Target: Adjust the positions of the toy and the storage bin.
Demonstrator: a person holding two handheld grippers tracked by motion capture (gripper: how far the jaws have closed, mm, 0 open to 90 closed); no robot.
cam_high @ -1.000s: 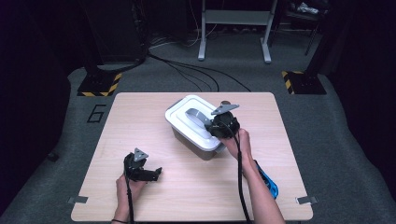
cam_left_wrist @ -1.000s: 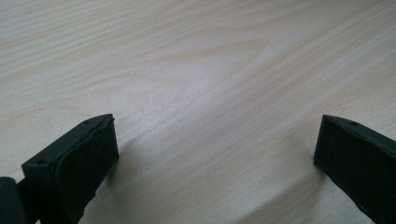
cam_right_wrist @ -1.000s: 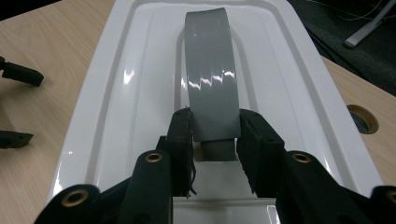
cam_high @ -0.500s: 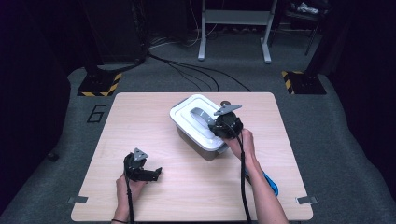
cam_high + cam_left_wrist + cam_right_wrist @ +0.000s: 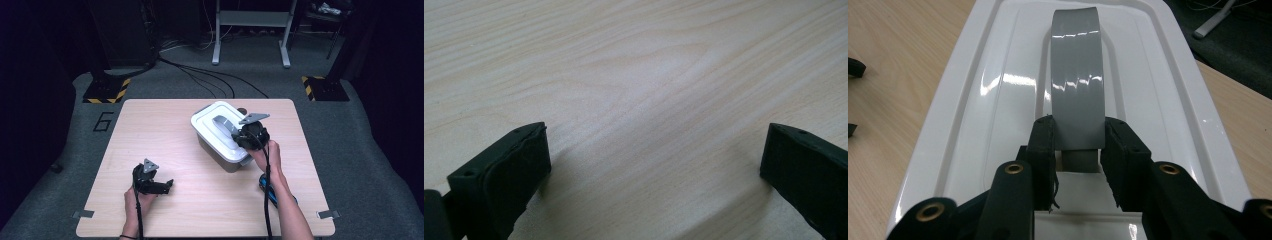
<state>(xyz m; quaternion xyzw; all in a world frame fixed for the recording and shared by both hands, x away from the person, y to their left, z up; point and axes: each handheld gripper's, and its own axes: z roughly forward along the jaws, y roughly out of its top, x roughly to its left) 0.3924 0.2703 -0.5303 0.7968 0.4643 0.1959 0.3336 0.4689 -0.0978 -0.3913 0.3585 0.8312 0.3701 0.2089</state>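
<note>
Right hand-held gripper [image 5: 1075, 145] is clamped on the grey handle [image 5: 1075, 75] of the white box [image 5: 220, 136], mid-counter [image 5: 150, 135] — grip sits near the handle's end, so it could slip or tip. Left hand-held gripper [image 5: 654, 165] wide, holding nothing.

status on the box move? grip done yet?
Done: right gripper is shut on the grey handle of the white lidded box. In hand: the box, handle held. Left: wherever it goes next; left gripper rests open on the table.
</note>
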